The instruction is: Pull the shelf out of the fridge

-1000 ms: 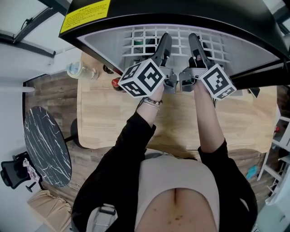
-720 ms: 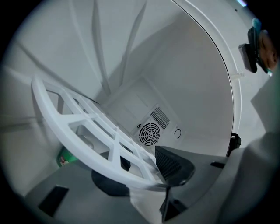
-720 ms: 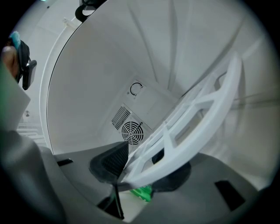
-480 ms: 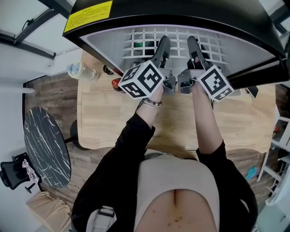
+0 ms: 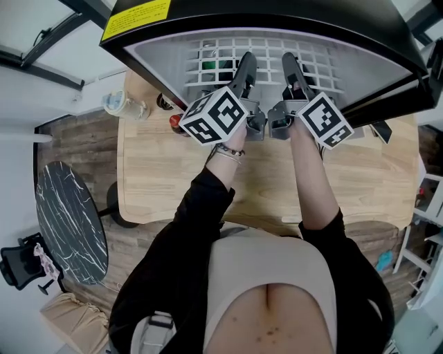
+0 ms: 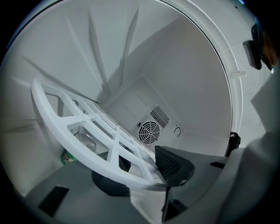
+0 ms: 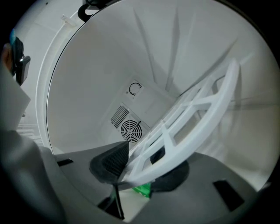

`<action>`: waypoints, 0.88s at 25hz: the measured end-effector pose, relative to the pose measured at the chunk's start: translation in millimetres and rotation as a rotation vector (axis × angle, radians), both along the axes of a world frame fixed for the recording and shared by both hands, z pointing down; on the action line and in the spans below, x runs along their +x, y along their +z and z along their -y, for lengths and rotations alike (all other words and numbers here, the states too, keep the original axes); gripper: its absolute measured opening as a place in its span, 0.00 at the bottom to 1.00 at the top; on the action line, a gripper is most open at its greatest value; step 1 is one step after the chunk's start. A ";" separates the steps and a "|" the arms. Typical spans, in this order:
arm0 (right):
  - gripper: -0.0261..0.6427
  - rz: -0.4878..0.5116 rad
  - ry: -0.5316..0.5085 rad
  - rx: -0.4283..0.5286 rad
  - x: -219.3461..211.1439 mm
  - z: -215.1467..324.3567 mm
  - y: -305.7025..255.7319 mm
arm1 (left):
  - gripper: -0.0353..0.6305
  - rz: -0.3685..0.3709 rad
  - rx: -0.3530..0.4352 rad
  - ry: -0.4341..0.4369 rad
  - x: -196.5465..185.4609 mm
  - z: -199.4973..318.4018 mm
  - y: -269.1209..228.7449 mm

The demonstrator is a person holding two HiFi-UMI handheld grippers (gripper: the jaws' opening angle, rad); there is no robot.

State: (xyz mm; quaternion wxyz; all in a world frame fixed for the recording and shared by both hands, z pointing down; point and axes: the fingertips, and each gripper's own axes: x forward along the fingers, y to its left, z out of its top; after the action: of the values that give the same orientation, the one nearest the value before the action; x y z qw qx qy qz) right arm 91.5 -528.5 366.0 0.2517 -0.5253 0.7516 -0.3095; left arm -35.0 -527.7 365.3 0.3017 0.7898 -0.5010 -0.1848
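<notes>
White lattice plastic is what matters here: the shelf (image 5: 271, 58) sits inside the open black fridge (image 5: 277, 15) with its front rim at the mouth, so I'd judge the grip made and nearly the whole pull yet to do. The left gripper (image 5: 247, 66) is clamped on that rim, one pad on each face of it (image 6: 87, 140). Just beside it, the right gripper (image 5: 291, 66) has just been closing its jaws with the same rim between them (image 7: 197, 118) and now pinches it too. Under the shelf stands a green can (image 6: 67, 156), and a fan grille (image 6: 149, 131) shows on the back wall. The fridge rests on a pale wooden tabletop (image 5: 173, 173); past it lies a plank floor (image 5: 76, 135) and, off to the left, a round black marbled table (image 5: 69, 221)
</notes>
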 end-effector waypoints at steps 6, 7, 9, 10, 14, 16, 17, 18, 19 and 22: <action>0.26 0.038 -0.004 -0.042 0.3 -2.4 1.1 | 0.31 -0.009 -0.037 -0.002 0.1 -2.1 1.2; 0.26 0.038 -0.003 -0.046 0.5 -3.2 1.4 | 0.31 -0.011 -0.039 -0.001 0.6 -2.8 1.2; 0.26 0.037 -0.002 -0.051 0.9 -4.4 1.8 | 0.31 -0.014 -0.041 0.001 1.3 -3.9 1.1; 0.26 0.037 -0.002 -0.051 1.1 -4.6 1.7 | 0.31 -0.012 -0.042 0.000 1.2 -4.0 1.1; 0.26 0.040 0.005 -0.048 2.3 -5.9 1.3 | 0.31 -0.012 -0.041 0.003 2.0 -4.5 -0.1; 0.26 0.041 0.006 -0.052 2.0 -6.7 2.4 | 0.31 -0.016 -0.048 0.005 2.2 -5.4 1.5; 0.26 0.041 0.005 -0.055 1.8 -6.8 2.8 | 0.31 -0.018 -0.051 0.006 2.3 -5.5 2.2; 0.26 0.040 0.004 -0.057 1.5 -6.7 2.9 | 0.31 -0.021 -0.053 0.006 2.3 -5.5 2.5; 0.26 0.039 0.004 -0.059 1.4 -6.7 2.8 | 0.31 -0.022 -0.055 0.006 2.2 -5.4 2.5; 0.26 0.040 0.007 -0.062 1.9 -7.7 2.3 | 0.30 -0.027 -0.060 0.006 2.2 -6.0 1.7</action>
State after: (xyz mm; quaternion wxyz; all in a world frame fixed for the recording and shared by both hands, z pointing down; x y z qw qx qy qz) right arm 93.4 -520.8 368.3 0.2514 -0.5292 0.7346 -0.3423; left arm -32.8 -521.7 367.0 0.3325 0.7793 -0.5000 -0.1795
